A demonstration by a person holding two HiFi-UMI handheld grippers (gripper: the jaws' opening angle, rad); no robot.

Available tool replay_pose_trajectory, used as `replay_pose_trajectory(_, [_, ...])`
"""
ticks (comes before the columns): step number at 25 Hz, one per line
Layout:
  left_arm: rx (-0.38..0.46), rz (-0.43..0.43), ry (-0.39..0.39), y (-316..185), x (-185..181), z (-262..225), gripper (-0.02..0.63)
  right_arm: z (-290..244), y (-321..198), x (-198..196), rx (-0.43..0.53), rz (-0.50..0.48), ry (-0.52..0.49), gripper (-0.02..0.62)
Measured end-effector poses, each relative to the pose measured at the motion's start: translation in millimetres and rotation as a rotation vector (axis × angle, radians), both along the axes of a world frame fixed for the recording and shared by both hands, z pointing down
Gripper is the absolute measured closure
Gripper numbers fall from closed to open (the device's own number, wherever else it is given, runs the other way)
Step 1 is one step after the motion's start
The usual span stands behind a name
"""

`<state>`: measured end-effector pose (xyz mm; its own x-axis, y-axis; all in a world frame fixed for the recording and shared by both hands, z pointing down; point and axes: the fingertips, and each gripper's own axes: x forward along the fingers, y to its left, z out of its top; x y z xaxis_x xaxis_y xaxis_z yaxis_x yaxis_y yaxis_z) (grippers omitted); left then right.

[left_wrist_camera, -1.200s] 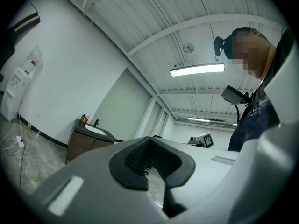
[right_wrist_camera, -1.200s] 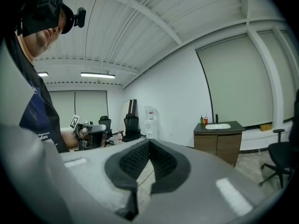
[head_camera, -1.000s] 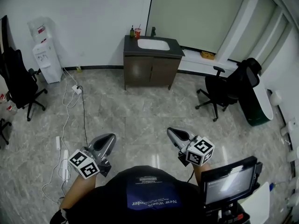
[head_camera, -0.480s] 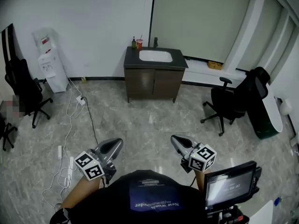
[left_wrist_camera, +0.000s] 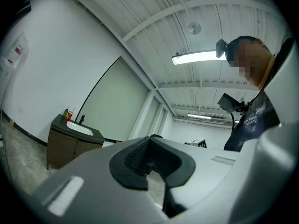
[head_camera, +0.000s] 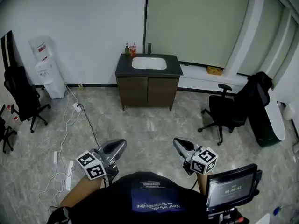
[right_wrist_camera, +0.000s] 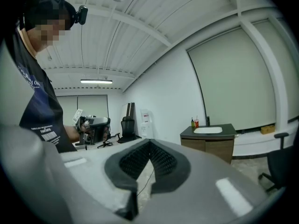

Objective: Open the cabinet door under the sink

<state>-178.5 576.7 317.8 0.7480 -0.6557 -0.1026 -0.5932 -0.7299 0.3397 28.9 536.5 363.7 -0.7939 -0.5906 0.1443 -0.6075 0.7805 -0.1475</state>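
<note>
Both my grippers are closed and empty, and the sink cabinet is far ahead.
At the bottom of the frame, my left gripper (head_camera: pixel 119 144) and right gripper (head_camera: pixel 179 143) have their jaws together on nothing. I can't read my shirt (head_camera: pixel 149 200) print. A cable (head_camera: pixel 84 117) lies left and an office chair (head_camera: pixel 225 113) stands right. The cabinet doors (head_camera: pixel 148 92) are shut, upper centre, under the sink (head_camera: pixel 149 63).

Grey marble-pattern floor (head_camera: pixel 149 125), bearing: sink cabinet (head_camera: pixel 148 91) against the far wall; water dispenser (head_camera: pixel 48 73) at far left; left office chair (head_camera: pixel 21 97); right office chair (head_camera: pixel 226 113); white power strips (head_camera: pixel 70 168) with loose cables (head_camera: pixel 88 122). The cabinet's tabletop (head_camera: pixel 124 68) carries a bottle (head_camera: pixel 127 50) and a red cup (head_camera: pixel 133 49).
</note>
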Motion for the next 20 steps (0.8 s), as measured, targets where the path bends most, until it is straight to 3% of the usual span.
replay_pose_trajectory(10, [-0.037, 0.023, 0.011, -65.3, 1.6, 14.8, 0.607, 15.1, -58.3, -0.8, -0.034, 0.009, 0.014, 0.595])
replay_pose_trajectory(20, [-0.006, 0.105, 0.036, -177.0, -58.7, 9.6, 0.607, -1.3, -152.7, -53.2, -0.013, 0.098, 0.037, 0.595])
